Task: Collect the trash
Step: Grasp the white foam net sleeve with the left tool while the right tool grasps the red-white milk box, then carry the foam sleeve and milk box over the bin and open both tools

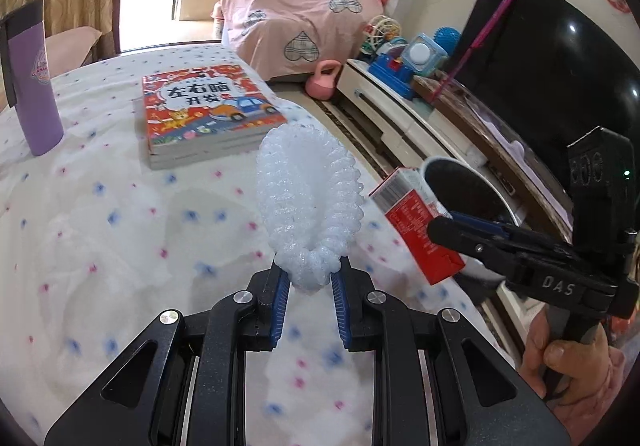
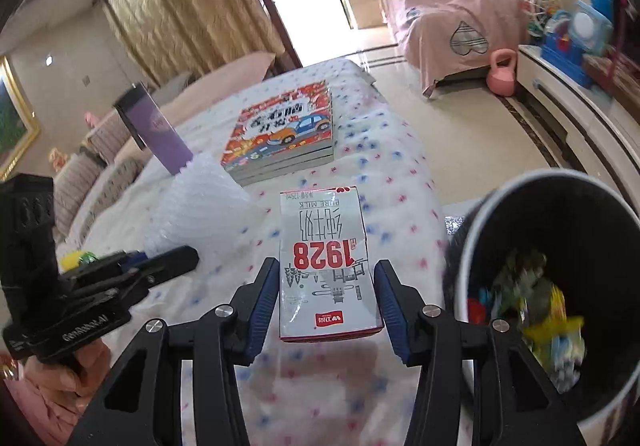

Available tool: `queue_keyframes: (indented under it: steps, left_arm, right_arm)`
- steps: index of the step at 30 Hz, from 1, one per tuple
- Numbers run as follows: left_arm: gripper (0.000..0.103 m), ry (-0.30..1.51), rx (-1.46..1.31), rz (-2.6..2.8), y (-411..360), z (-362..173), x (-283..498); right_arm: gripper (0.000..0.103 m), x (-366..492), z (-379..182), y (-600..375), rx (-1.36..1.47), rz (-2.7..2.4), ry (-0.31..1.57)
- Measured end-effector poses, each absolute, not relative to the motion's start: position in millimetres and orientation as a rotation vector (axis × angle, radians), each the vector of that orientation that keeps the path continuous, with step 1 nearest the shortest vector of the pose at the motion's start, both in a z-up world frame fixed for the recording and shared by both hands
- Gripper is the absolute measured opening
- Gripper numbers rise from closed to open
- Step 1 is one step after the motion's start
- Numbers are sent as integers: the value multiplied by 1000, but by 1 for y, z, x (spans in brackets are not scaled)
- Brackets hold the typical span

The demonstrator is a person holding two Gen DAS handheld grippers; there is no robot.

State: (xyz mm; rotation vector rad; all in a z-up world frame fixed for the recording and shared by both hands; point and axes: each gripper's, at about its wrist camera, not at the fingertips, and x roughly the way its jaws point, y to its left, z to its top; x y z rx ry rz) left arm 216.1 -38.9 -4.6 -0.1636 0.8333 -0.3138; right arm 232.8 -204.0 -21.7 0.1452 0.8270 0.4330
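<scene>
My left gripper (image 1: pixel 310 276) is shut on a white foam net sleeve (image 1: pixel 308 198) and holds it above the dotted tablecloth (image 1: pixel 120 246). The sleeve also shows in the right wrist view (image 2: pixel 192 202). My right gripper (image 2: pixel 326 294) is shut on a red and white milk carton (image 2: pixel 326 262), held above the table beside the bin. The carton shows in the left wrist view (image 1: pixel 416 226) too. A white-rimmed trash bin (image 2: pixel 480 246) with several wrappers inside stands at the table's right edge, right of the carton.
A stack of children's books (image 1: pixel 204 110) lies on the table ahead. A purple tumbler (image 1: pixel 34 82) stands at the far left. A pink kettlebell (image 1: pixel 324 78), a TV (image 1: pixel 552 58) and toys (image 1: pixel 404 54) are off to the right.
</scene>
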Motion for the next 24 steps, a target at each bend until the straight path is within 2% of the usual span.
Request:
queue_keyframes:
  steps: [24]
  left_arm:
    - [19,790,-21,-422,-116,21,173]
  right_arm:
    - [49,149,3,-284,284,322,682]
